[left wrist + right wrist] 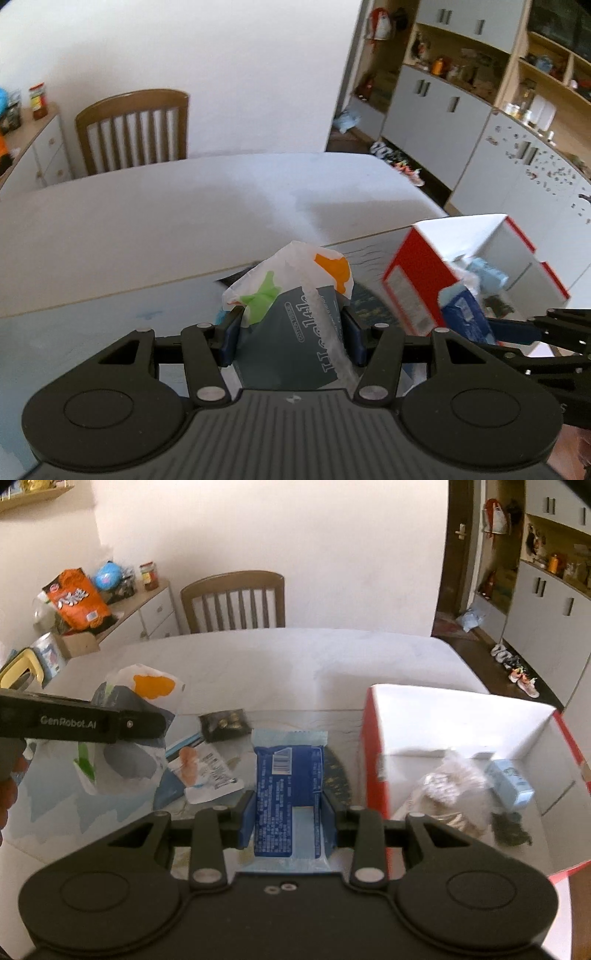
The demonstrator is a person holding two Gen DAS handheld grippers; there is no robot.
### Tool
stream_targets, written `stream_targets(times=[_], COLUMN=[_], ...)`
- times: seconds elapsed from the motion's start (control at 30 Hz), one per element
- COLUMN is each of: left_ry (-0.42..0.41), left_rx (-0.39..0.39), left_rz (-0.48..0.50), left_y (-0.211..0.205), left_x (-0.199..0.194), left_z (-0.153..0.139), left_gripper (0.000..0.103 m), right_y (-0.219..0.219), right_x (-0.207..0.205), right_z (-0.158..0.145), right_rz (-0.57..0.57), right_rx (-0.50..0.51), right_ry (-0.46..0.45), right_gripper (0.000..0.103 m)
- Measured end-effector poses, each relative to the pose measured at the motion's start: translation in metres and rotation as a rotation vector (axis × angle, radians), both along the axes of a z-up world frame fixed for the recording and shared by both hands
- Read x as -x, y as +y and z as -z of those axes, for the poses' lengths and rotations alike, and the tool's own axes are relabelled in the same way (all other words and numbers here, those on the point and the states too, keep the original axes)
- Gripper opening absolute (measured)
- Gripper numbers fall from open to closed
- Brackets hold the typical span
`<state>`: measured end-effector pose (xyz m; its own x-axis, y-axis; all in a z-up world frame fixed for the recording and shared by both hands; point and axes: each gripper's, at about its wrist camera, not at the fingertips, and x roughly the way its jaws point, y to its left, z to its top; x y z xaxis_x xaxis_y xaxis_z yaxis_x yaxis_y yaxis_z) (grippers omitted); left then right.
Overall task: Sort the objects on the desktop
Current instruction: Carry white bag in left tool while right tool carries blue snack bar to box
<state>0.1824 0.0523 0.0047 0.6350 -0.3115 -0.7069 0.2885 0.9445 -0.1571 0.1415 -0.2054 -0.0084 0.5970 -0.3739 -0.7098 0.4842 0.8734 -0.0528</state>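
Left gripper (291, 332) clamped on a tissue pack (295, 332), jaws roughly half apart, pads pressing both sides; pack lifted clear of the table (147, 221), top end crumpled; looks soft and light, film slick, so it will squash and could slide; hold across the fuller middle, not the loose end.

Right gripper (288, 812) closed on a blue packet (288, 794), jaws narrower, pads on its long edges; packet flat, held off the table, pointing away from the camera; thin and light, stiff enough to stay straight, sealed ends floppy; take it at the padded centre, gently, contents may crush.

Just right of it the box (461, 716), red outside, white inside, open top; inside lie a clear bag (447, 786), a small pale blue carton (509, 779) and a dark scrap (511, 830); likely the drop point for both items.

Still on the table between the two grippers: a white pouch (207, 775) with an orange picture, a dark packet (223, 720), a blue strip (184, 744); all flat and thin, hard to pinch from above, better taken at an edge.

Beyond, a chair (236, 602) at the far side; a cabinet (147, 609) with clutter by the wall.
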Motion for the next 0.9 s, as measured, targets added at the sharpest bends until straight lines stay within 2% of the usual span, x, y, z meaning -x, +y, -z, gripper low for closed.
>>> stream_targets(times=[0.4, 0.9], left_ry=[-0.018, -0.006], left_rx=[0.017, 0.002], left_rz=[0.059, 0.190], left_y=[-0.077, -0.191], left_x=[-0.002, -0.014], left_z=[-0.006, -0.006], left_gripper=[0.054, 0.054], right_y=[-0.048, -0.117], right_x=[0.038, 0.087], right_z=[-0.012, -0.013], right_rz=[0.017, 0.064], right_rx=[0.014, 0.005], right_ry=[-0.010, 0.001], right_gripper=[0.036, 0.036])
